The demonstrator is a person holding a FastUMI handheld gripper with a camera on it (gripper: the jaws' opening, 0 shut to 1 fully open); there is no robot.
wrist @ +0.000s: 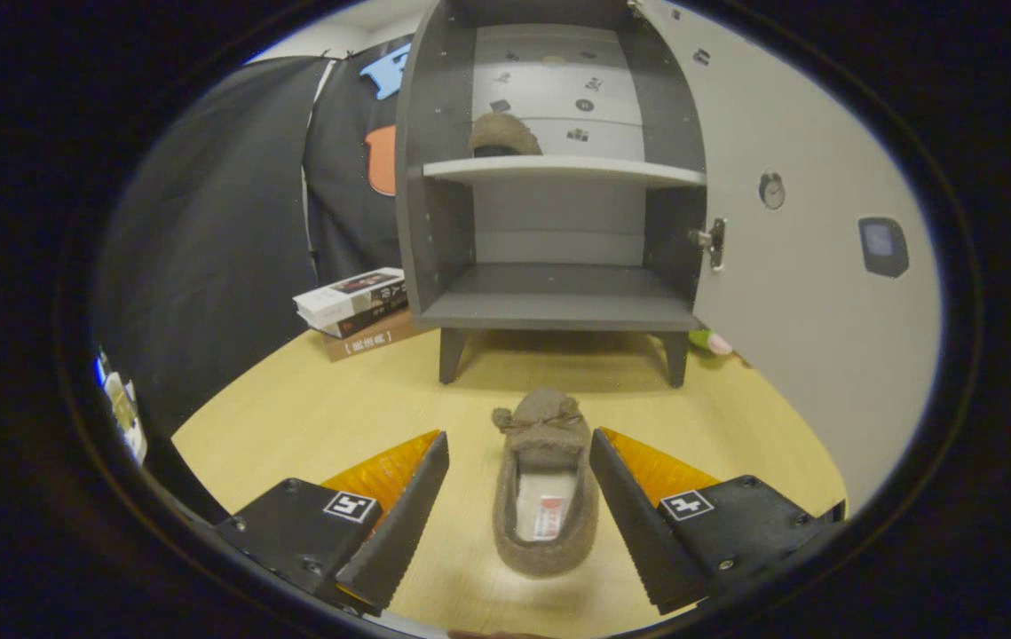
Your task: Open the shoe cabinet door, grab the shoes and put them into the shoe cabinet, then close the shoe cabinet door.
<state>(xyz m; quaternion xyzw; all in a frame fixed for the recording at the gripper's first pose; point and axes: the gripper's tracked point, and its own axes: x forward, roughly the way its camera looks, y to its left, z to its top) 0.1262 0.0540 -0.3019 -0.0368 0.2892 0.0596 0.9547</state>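
In the gripper view we see our gripper [518,448] spread wide, its jaws released and pressing on nothing, with the second shoe [546,484] lying on the table [292,417] between the two fingers, toe pointing to twelve o'clock toward the shoe cabinet [558,177]. The right finger sits just beside the shoe's flank; the left one stands a little apart from it. The cabinet stands beyond the fingers at twelve o'clock, its door [789,293] swung open to about two o'clock, so we judge the opening step done. On the upper shelf [558,169] rests another shoe [503,135] of the same kind, while the lower shelf [558,306] is bare. At about ten o'clock from the shoe on the table, a stack of books [356,306] lies beside the cabinet's left leg. We judge the shoe to be a soft, fuzzy slipper with a small bow at the toe: light, easily squashed, not fragile, and unlikely to slip thanks to its nap. Its walls will likely fold inward under pressure, so we would close across the midsection, where the opening meets the closed toe part, since the sole should give some stiffness there. Squeezing the open heel risks the collar collapsing and the shoe drooping.
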